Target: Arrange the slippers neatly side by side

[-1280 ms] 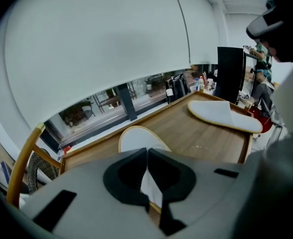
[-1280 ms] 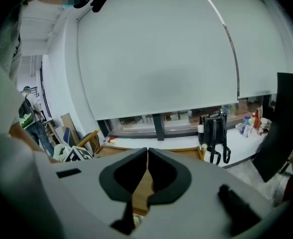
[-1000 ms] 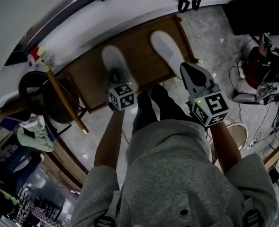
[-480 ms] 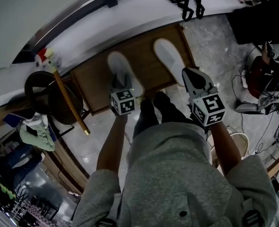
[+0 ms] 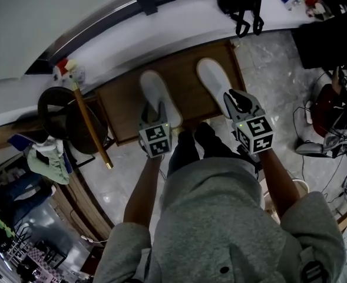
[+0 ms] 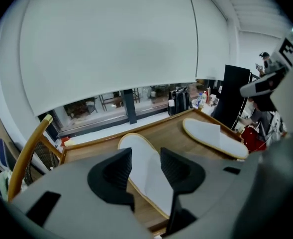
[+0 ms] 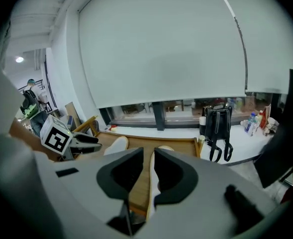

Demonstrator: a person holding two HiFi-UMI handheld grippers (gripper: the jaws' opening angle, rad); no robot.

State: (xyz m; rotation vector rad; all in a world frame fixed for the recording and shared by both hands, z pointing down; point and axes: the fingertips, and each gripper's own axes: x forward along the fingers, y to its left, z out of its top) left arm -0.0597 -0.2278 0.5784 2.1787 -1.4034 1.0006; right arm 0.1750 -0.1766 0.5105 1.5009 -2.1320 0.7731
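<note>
Two white slippers lie flat on a wooden tray (image 5: 126, 108), toes pointing away from me. The left slipper (image 5: 160, 98) lies angled, with its heel under my left gripper (image 5: 154, 118). In the left gripper view its jaws are opening, and the left slipper (image 6: 147, 169) shows in the gap without either pad pressing on it. The right slipper (image 5: 214, 80) lies a hand's width away, with its heel by my right gripper (image 5: 237, 101). That gripper's jaws stand close together with a narrow slit between them. The right slipper (image 7: 154, 180) shows through the slit, below them, not pinched.
A wooden chair (image 5: 73, 119) with a pale rail stands left of the tray. Clothes (image 5: 46, 161) hang beside the chair. A black backpack (image 5: 244, 2) sits on the white ledge (image 5: 132, 34) beyond the tray. The person's legs and grey shorts (image 5: 214, 217) fill the foreground. Cables and gear (image 5: 332, 117) lie at the right.
The left gripper's jaws have parted over the left slipper's heel. Both slippers stay put on the tray. The head view has shifted slightly, so everything sits lower in the frame.
</note>
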